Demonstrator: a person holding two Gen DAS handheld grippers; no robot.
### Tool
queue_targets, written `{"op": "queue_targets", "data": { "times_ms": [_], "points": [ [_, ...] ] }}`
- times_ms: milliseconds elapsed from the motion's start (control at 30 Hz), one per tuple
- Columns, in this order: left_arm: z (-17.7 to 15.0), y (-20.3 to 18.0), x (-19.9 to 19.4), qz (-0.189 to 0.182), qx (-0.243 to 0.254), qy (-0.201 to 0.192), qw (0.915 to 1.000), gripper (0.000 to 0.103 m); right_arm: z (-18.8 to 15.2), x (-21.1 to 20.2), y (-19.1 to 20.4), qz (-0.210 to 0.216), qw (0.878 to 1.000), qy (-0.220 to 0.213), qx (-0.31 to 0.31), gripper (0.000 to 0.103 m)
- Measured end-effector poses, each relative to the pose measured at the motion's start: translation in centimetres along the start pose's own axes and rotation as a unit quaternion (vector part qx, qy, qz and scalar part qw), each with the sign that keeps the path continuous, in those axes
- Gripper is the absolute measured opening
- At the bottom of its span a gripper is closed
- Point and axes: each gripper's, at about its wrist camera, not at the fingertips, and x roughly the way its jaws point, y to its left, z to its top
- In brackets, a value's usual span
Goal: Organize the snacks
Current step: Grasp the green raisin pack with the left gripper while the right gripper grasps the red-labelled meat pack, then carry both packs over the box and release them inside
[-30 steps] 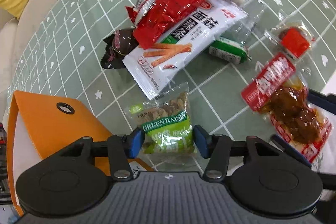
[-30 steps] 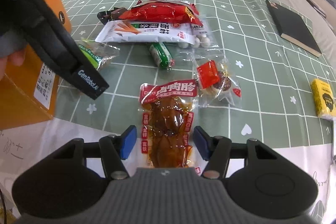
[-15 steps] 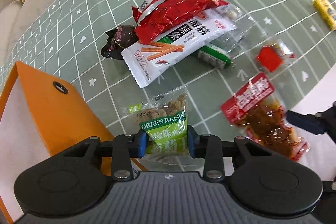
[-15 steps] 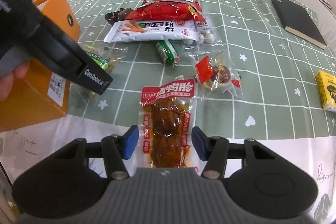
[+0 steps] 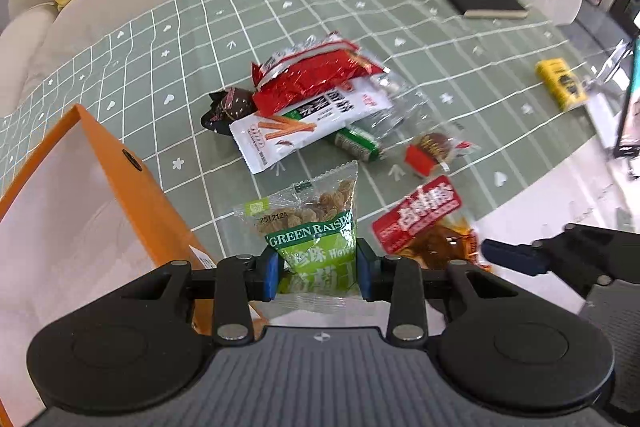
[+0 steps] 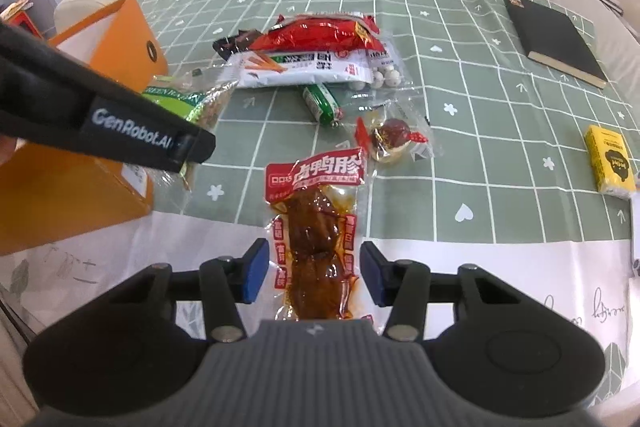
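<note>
Your left tongs [image 5: 317, 274] are clamped on the raisin bag [image 5: 316, 239], raised off the counter [image 5: 460, 39] at 3 o'clock of the orange box [image 5: 132, 195]. Your right tongs [image 6: 314, 274] are closing around the meat packet [image 6: 316, 227], pads not yet touching.

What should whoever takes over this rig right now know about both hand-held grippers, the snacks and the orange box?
Left hand-held gripper: shut on the green raisin packet, beside the open orange box.
Right hand-held gripper: jaws closing around the red braised-meat packet; pads not pressing yet.
Nothing can be seen inside the box so far.
Left on the green checked tablecloth: red foil bag, white spicy-strip packet, green sausage, dark wrapped candy, clear packet of white balls, clear packet with a brown egg.
</note>
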Motion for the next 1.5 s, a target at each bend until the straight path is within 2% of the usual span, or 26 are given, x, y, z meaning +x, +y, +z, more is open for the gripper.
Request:
{"op": "queue_targets", "data": {
  "times_ms": [233,733,967,1167,1400,1500],
  "points": [
    [-1.3,0.6,-3.7,-0.016,-0.026,-0.036,0.9989,0.041,0.2,-2.5,0.9,0.004,1.0,-0.029,-0.005,0.047],
    [-4.3,5.0,-9.9,-0.006,-0.098,-0.109,0.9891,0.041,2.4,-8.3,3.4,0.022,0.994,-0.106,-0.024,0.047],
    [-5.6,8.9,-12.1,0.01,-0.145,-0.134,0.9803,0.041,4.8,-9.8,5.5,0.058,0.988,-0.135,-0.039,0.048],
    [-6.7,12.9,-13.2,0.03,-0.188,-0.147,0.9707,0.041,7.4,-9.9,8.4,0.111,0.982,-0.147,-0.052,0.048],
    [-7.2,16.3,-12.5,0.045,-0.223,-0.143,0.9631,0.041,10.0,-9.0,13.1,0.156,0.973,-0.146,-0.086,0.048],
    [-7.6,17.4,-11.7,0.064,-0.227,-0.132,0.9628,0.041,10.6,-7.8,15.1,0.158,0.972,-0.135,-0.109,0.048]
  ]
}}
